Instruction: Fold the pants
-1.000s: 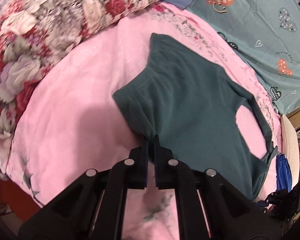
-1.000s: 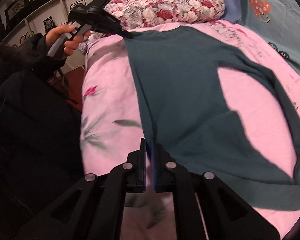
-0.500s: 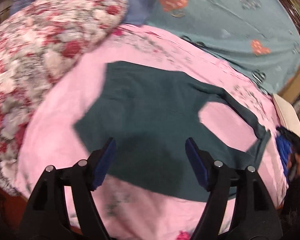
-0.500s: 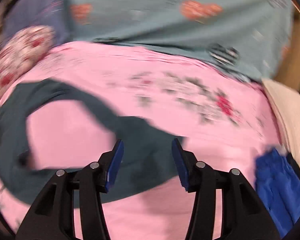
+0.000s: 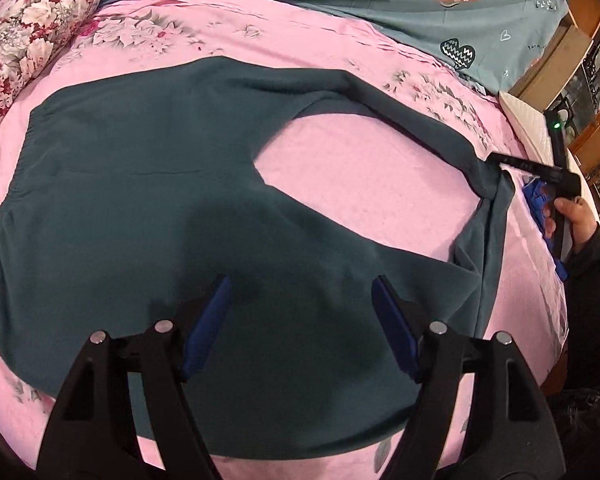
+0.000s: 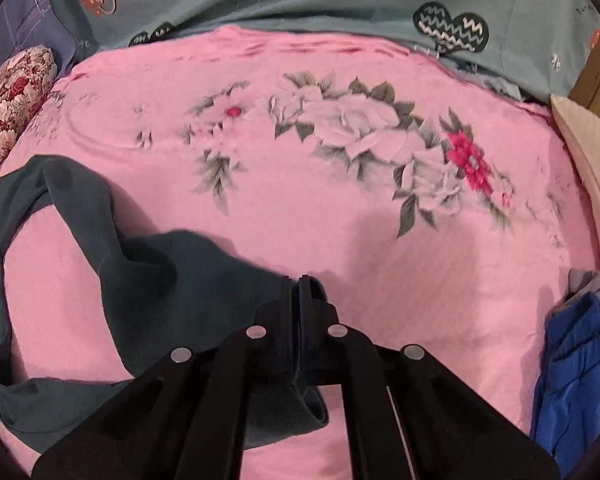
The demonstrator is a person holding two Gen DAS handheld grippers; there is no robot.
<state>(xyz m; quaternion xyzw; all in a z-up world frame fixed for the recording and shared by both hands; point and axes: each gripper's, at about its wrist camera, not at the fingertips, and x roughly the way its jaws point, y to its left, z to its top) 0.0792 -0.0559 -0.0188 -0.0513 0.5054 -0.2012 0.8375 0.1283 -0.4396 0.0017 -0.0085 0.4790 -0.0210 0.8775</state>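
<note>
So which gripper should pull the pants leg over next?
Probably the right gripper: it is shut on the far leg's cuff of the dark green pants. The left gripper is open above the near leg, holding nothing.

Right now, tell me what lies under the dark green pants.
The dark green pants lie on the pink floral blanket, which shows around them and between the legs. Anything beneath the cloth is covered.
</note>
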